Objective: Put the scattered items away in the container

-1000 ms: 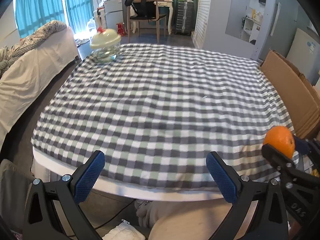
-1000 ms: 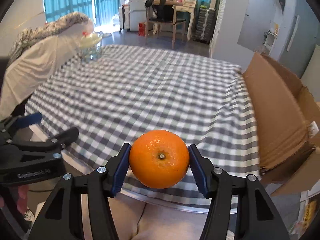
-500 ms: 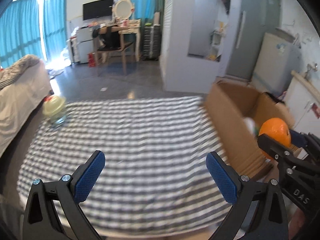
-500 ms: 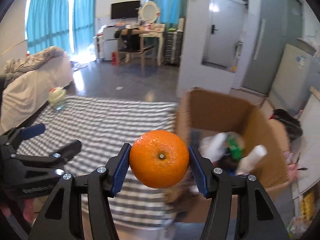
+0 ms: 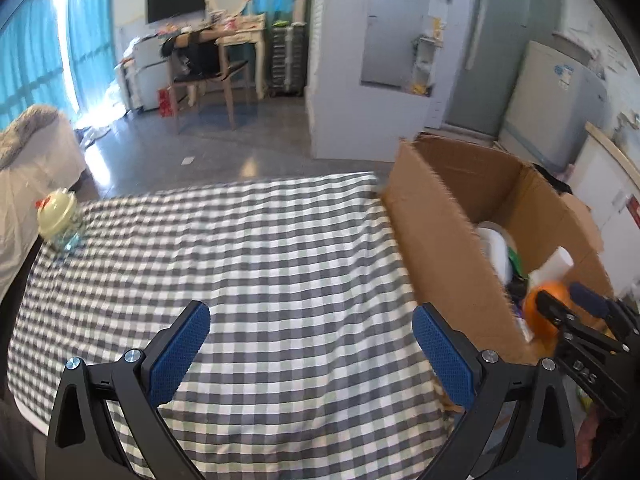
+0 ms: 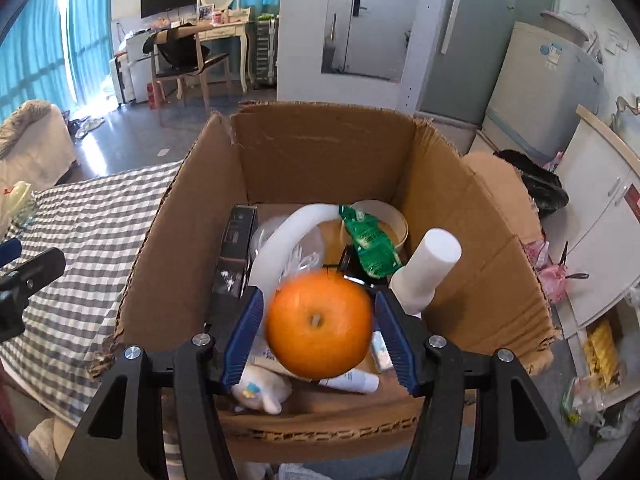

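Right tongs [image 6: 319, 294]: at the lower centre of the right wrist view, reaching over the near rim of the open brown cardboard box [image 6: 320, 152]. They are held there so that whatever leaves them lands inside.
Tongs' state, right: the blue pads [image 6: 244, 328] stand a sliver wider than the fruit, with a thin gap on each side. I judge them spread just enough to let go, not pinching.
Round orange fruit [image 6: 319, 324]: between the pads, stem scar towards the camera, with a smeared outline. From the blur and the gaps it reads as dropping free, though I cannot be sure. In the left wrist view it shows at the right edge, inside the box opening.
Box contents: a black carton [image 6: 236, 248] stands against the left wall. A white curved tube [image 6: 280, 236], a green foil packet [image 6: 370, 240] and a white cylinder bottle [image 6: 428, 272] lean in the middle and on the right. The orange is over the nearer, lower part, where soft white items lie, so it should settle without knocking the upright pieces.
Left tongs [image 5: 312, 314]: at the lower centre of the left wrist view, spread wide with nothing between them. They are parked over the grey-and-white checked table [image 5: 240, 248], out of the other arm's way.
Left on the table: a glass jar with a pale yellow lid [image 5: 60, 220], middle left of the frame, near the far corner and well apart from the box. It looks like the next thing to fetch.
Risk: the fruit is round and could roll against the leaning bottle.
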The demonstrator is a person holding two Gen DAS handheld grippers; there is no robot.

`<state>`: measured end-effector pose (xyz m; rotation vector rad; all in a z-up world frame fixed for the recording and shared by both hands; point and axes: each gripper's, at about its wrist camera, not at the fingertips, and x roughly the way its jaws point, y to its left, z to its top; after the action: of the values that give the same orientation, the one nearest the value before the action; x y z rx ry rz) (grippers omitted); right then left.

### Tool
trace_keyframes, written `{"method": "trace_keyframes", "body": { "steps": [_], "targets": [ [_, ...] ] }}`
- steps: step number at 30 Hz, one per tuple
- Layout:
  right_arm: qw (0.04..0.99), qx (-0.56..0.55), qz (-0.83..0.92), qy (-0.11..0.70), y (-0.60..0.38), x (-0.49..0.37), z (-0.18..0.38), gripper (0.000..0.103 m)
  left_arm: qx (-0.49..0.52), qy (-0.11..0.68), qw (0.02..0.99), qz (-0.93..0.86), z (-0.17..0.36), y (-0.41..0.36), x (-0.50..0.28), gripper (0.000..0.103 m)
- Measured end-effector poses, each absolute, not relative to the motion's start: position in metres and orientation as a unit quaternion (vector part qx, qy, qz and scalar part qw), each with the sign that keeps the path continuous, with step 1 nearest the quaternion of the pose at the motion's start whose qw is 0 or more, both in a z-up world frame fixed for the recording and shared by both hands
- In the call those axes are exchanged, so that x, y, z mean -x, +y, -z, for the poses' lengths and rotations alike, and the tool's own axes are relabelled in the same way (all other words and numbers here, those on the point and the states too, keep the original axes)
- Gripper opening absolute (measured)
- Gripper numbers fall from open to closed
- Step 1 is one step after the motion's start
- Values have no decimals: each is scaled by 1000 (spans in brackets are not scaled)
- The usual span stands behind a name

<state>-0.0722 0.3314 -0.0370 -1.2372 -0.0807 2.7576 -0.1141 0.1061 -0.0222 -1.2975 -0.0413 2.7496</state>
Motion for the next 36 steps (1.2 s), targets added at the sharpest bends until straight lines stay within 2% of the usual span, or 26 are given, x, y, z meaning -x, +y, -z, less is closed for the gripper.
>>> {"method": "trace_keyframes", "body": {
  "steps": [1,2,8,14,22,36],
  "targets": [
    [59,401,-914,-27,331,71,34,78,429,-20,45,-902,23,102,115,103],
    [58,394,-917,-27,331,70,30,80,430,-27,38,-901,25,97,115,103],
    [46,368,-928,-38,315,62,9,82,412,-29,-7,-911,13,73,102,103],
    [6,323,-945,-46,281,47,-24,93,362,-1,-29,-932,-15,64,74,103],
    [-48,324,-943,-51,245,38,-11,94,360,21,-31,-932,1,63,54,103],
    [-40,351,-935,-19,259,38,6,94,357,9,-22,-934,3,66,50,103]
  ]
}}
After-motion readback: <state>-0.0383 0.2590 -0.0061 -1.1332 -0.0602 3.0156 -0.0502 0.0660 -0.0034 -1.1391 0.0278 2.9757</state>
